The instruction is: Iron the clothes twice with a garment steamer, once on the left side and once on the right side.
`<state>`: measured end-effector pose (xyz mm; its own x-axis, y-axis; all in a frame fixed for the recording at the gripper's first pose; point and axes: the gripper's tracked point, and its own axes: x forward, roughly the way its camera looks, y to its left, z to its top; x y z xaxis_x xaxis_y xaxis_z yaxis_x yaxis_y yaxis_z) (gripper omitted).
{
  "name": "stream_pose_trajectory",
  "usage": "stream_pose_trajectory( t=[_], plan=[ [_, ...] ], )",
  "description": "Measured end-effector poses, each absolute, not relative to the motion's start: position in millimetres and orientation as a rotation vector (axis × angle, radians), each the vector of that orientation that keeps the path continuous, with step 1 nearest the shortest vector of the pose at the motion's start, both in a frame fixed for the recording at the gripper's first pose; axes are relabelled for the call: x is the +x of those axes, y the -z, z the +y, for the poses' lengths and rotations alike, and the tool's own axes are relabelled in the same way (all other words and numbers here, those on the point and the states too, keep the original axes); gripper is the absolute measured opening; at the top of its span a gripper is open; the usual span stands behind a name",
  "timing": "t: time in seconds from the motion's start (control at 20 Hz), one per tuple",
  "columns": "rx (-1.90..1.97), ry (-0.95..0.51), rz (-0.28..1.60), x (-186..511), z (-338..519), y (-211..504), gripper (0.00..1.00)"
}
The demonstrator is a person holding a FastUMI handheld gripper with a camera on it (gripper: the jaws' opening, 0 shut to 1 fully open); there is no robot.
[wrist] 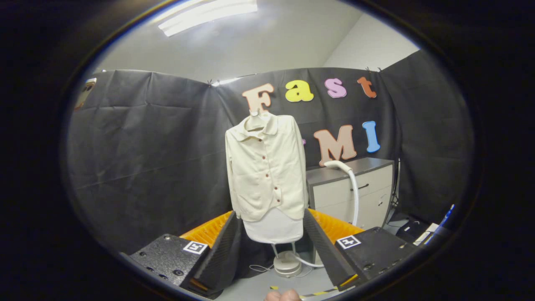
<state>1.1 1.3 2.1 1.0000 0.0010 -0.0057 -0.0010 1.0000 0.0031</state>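
**Tool spread wide, shirt hanging ahead, steamer head off to the right**

From my seat, the largest thing I see is the black cloth wall point(146, 159) running across the middle of the frame, with the pale ceiling and a bright strip light point(207, 16) in the upper part.

Next in size is the cream button-up shirt point(266, 167), hung at the centre of the frame on a white ironing form point(273, 228) that shows below its hem. It hangs well beyond the fingers, front facing me, and lines up with the gap between them.

To the right of the shirt stands a grey cabinet with drawers point(355, 188). The steamer head point(337, 165) sits at the cabinet's upper left corner, and its white hose point(355, 196) drops down the cabinet front. The steamer's round base point(287, 263) rests on the floor under the shirt, low in the centre.

My tool point(267, 251) is spread wide at the bottom of the frame, fingers well apart and pinching nothing. A fingertip of the holding hand point(282, 296) peeks in at the bottom centre.
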Motion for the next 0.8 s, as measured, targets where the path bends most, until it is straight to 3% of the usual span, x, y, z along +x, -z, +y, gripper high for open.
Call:
stream_pose_trajectory(
  t=[0.8],
  plan=[
    [0.008,-0.008,0.031,19.8,-24.7,0.7,0.97]
  ],
)
